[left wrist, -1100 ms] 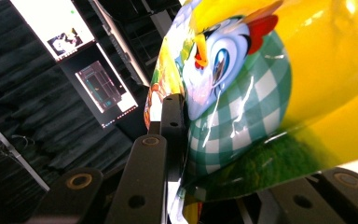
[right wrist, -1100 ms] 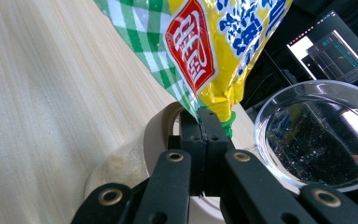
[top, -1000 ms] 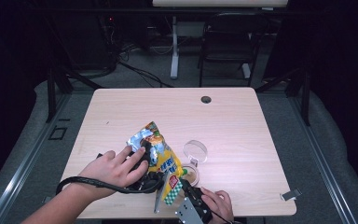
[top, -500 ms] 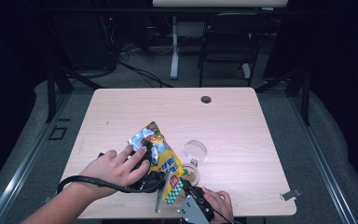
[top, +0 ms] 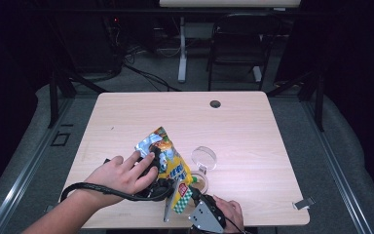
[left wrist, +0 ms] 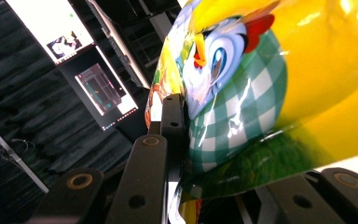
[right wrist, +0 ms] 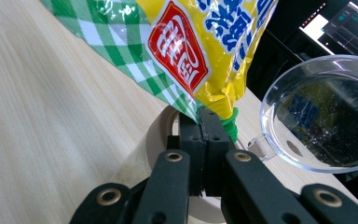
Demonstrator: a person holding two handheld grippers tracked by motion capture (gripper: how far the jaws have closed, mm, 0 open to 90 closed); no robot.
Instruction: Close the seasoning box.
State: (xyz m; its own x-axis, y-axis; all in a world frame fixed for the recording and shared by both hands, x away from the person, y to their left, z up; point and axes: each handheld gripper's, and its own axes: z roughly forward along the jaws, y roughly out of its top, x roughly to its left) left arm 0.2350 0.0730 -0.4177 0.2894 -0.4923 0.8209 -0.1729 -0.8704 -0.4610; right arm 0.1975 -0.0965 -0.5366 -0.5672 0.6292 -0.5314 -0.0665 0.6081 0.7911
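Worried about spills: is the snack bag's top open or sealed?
Open. The snack bag shows a crinkled silver inside at its upper end; the right tongs pinch its lower corner.

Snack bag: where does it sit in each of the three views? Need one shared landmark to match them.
High view: snack bag stands tilted near the table's front edge, between the left hand and the clear lid.
Left gripper view: upper right, its side between the left gripper jaws.
Right gripper view: top centre, its corner pinched by the right gripper.
Shared landmark: the bag's green-and-white check panel.
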